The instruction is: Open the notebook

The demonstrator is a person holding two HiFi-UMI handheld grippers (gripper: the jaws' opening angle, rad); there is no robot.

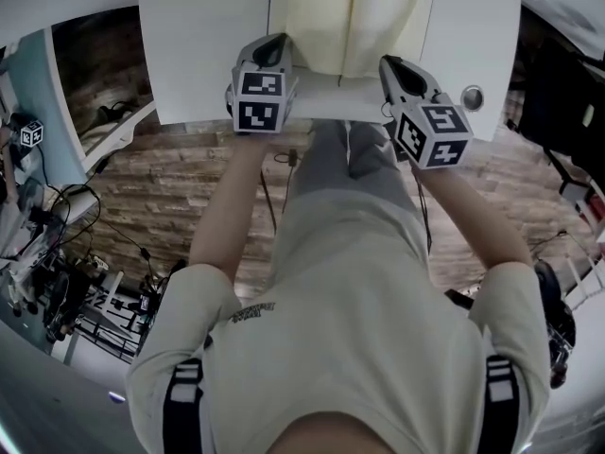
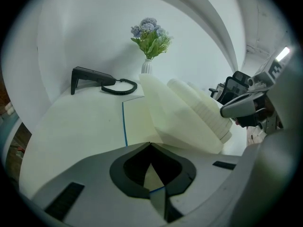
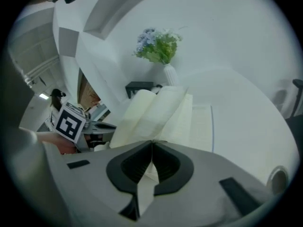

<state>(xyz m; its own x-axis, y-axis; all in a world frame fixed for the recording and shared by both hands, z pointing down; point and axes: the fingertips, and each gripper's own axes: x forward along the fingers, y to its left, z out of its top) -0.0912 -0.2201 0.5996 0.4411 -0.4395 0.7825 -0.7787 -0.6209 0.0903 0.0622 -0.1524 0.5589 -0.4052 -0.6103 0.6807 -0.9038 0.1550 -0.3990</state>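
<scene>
While both tongs are clenched, each bites paper: the left tongs (image 2: 150,144) pinch the near edge of the flat, blue-edged left leaf, and the right tongs (image 3: 152,142) pinch a cream page that stands up off the stack. They sit at the 7 and 5 o'clock corners of the notebook (image 1: 317,17) — open, its pages fanned upward — which lies on the white table (image 1: 198,55) at 12 o'clock from the person. Beyond it, at 12 o'clock in the left gripper view, stands a vase of flowers (image 2: 150,37).
</scene>
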